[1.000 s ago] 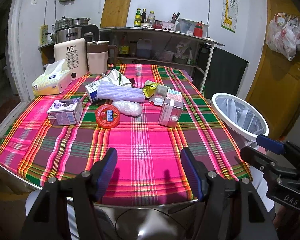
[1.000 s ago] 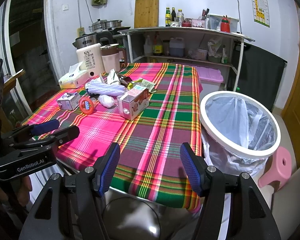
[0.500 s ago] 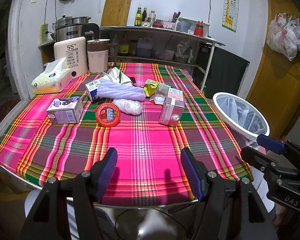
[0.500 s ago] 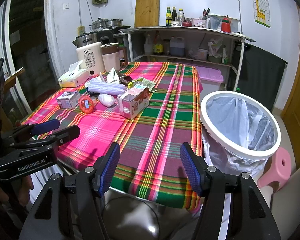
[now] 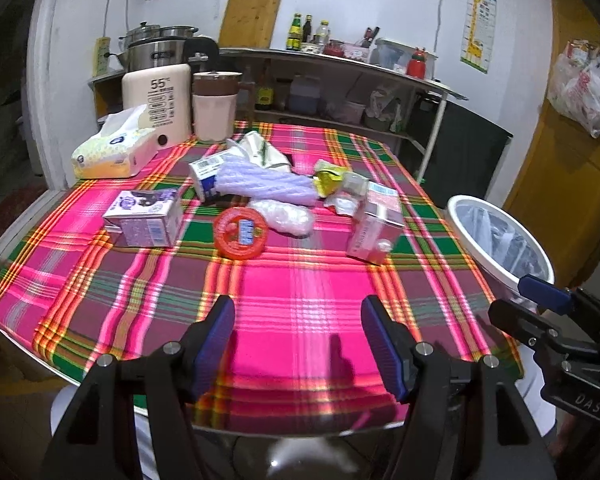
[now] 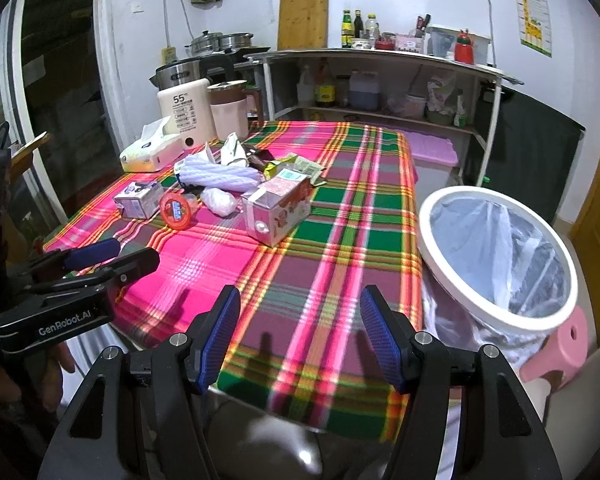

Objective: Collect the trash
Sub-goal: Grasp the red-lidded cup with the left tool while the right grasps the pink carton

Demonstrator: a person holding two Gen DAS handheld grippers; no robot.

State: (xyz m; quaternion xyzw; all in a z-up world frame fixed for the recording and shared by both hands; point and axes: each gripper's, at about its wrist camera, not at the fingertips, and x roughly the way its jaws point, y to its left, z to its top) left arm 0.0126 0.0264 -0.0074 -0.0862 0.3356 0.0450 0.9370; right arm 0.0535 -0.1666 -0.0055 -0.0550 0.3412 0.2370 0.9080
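Observation:
Trash lies in a cluster mid-table on the plaid cloth (image 5: 300, 300): a purple milk carton (image 5: 144, 218), a red round lid (image 5: 240, 233), a crumpled clear bag (image 5: 284, 216), a lilac foam wrap (image 5: 264, 184), a pink carton (image 5: 376, 224) and a yellow wrapper (image 5: 328, 178). A white bin (image 6: 496, 256) with a clear liner stands right of the table. My left gripper (image 5: 298, 344) is open and empty over the near table edge. My right gripper (image 6: 298, 340) is open and empty near the table's front right corner, the pink carton (image 6: 278, 210) ahead.
A tissue box (image 5: 112, 152), a cream kettle base (image 5: 158, 104) and a pink jug (image 5: 214, 106) stand at the back left. A shelf unit (image 6: 380, 80) with bottles is behind the table. A pink stool (image 6: 556, 348) sits beside the bin.
Both grippers have moved slightly forward toward the table; the trash looks a little closer. Jaws stay open.

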